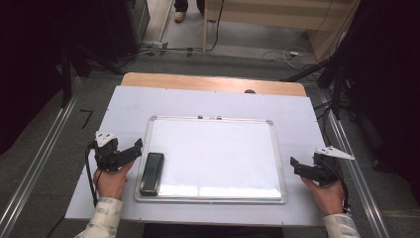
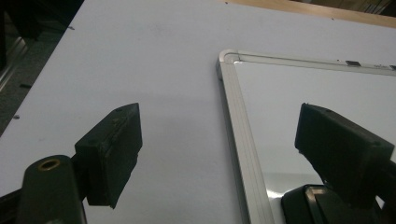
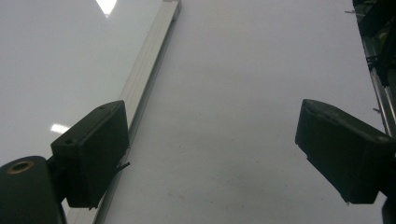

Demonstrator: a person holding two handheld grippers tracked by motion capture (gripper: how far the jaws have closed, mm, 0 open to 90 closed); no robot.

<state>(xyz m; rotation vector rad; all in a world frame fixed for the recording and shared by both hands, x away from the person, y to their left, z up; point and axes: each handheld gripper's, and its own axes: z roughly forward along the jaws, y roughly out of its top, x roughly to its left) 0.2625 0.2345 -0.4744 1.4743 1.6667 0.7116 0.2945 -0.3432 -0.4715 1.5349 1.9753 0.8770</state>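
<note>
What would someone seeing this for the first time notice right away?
The whiteboard lies flat at the middle of the table, wiped clean. A black eraser rests on its left edge. An open gripper flanks each side: the left gripper close by the eraser, the right gripper just off the board's right frame.
</note>
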